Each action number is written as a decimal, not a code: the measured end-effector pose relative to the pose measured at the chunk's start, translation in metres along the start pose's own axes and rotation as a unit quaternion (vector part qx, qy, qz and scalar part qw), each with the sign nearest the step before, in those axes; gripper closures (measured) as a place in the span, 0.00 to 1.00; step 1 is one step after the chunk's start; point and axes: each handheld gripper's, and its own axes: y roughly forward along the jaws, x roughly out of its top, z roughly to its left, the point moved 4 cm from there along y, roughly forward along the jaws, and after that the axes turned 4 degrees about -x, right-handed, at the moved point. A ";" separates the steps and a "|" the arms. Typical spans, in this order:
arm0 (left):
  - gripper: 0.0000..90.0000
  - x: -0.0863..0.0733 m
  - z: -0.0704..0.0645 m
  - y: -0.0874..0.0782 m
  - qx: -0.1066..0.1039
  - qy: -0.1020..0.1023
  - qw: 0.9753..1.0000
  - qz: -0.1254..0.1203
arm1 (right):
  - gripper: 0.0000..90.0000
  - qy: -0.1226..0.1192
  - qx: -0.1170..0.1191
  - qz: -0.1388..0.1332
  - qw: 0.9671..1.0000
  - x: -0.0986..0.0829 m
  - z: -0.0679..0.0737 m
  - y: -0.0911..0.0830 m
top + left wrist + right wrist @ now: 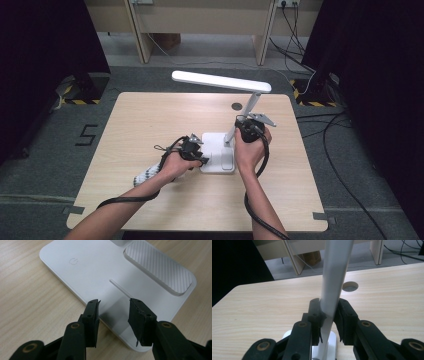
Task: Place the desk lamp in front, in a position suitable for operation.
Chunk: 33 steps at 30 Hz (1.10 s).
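- Left gripper (113,307): jaws apart at a middling gap, nothing between them, tips hanging over the near edge of the lamp base (100,277). In the high view this gripper (192,150) sits at the base's left edge (220,162), held in the left hand (175,162).
- Base, left gripper view: white flat slab, power symbol (73,261) on the far left part, thin groove (120,287) running toward the jaws, ribbed recessed pad (160,267) at the far right.
- Right gripper (329,312): jaws closed in on the lamp stem (334,277), one pad on each side of it, low on the stem just above where it meets the base.
- High view: right hand (252,142) holds that gripper (250,129) at the slanted stem (248,106); lamp head (220,81), a long white bar, juts left above the table (150,120).
- Lamp stands right of table centre, near the front half.
- Round cable hole (237,106) in the tabletop just behind the stem.
- Striped cloth item (146,174) lies beside the left wrist; kind unclear.
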 end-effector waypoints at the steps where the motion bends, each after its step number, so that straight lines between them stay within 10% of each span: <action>1: 0.66 -0.002 -0.001 -0.001 -0.001 0.001 1.000 0.000 | 0.83 -0.002 0.001 0.000 1.000 -0.001 0.001 -0.001; 33: 0.65 -0.032 -0.007 -0.022 -0.008 0.008 1.000 -0.017 | 0.69 -0.053 0.026 0.014 0.998 -0.004 0.017 -0.034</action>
